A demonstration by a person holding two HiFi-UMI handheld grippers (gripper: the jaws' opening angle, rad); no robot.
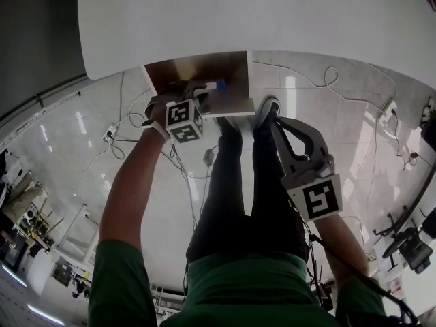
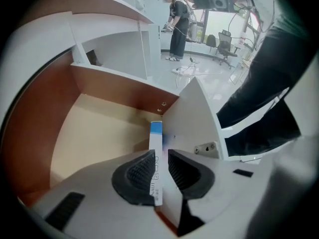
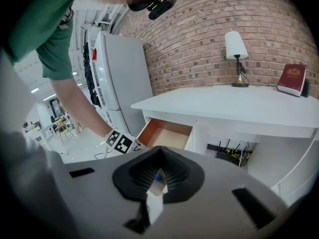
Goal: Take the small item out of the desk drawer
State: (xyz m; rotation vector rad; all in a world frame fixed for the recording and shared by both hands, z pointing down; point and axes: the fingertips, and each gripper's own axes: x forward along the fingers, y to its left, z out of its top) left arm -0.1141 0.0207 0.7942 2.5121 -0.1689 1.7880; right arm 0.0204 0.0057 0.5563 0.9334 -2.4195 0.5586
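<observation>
Our left claw (image 2: 160,157) sits in the open drawer (image 2: 99,133) with its jaws slightly apart around the small blue-ended box (image 2: 156,139), one pad against it and a gap at the other, so lifting now would likely let the box slip back into the drawer. The box lies close beside the drawer's white front panel (image 2: 192,118), which the outer jaw could catch on. Our right claw (image 3: 158,177), away from the bench (image 3: 224,101), is closed on a small white piece (image 3: 153,205).

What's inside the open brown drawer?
Inside the brown wooden drawer, a thin white box with a blue end stands on edge between the left gripper's jaws. The floor beyond looks bare; the gripper covers the nearest part.
</observation>
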